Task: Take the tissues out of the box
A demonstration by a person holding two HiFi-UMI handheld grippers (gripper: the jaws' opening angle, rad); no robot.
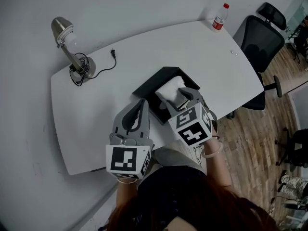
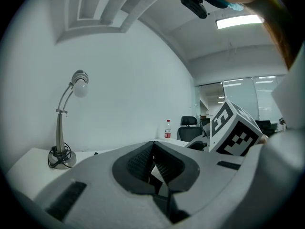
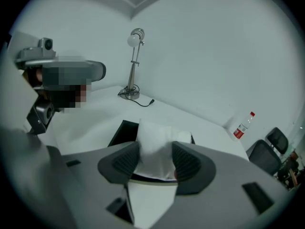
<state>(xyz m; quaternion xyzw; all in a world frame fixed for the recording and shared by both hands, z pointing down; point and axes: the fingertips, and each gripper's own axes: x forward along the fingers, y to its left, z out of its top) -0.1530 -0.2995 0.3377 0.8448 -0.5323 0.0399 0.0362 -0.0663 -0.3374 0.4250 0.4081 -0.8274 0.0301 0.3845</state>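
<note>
A black box (image 1: 166, 71) stands open on the white table (image 1: 96, 109), its lid flap lying to the left. A white pack of tissues (image 1: 169, 87) rises out of it. My right gripper (image 1: 185, 97) is over the box's near side, shut on the tissues. In the right gripper view the tissues (image 3: 155, 144) fill the gap between the two pads of the right gripper (image 3: 156, 160), above the box (image 3: 121, 130). My left gripper (image 1: 140, 106) hovers left of the box near the table's front edge, shut and holding nothing. The left gripper (image 2: 153, 148) shows tips that meet.
A silver desk lamp (image 1: 70, 42) with its cable and plug (image 1: 112, 53) stands at the table's back left. A red-capped bottle (image 1: 220, 17) is at the far right corner. Black office chairs (image 1: 260, 42) stand beyond the right edge, on a wooden floor.
</note>
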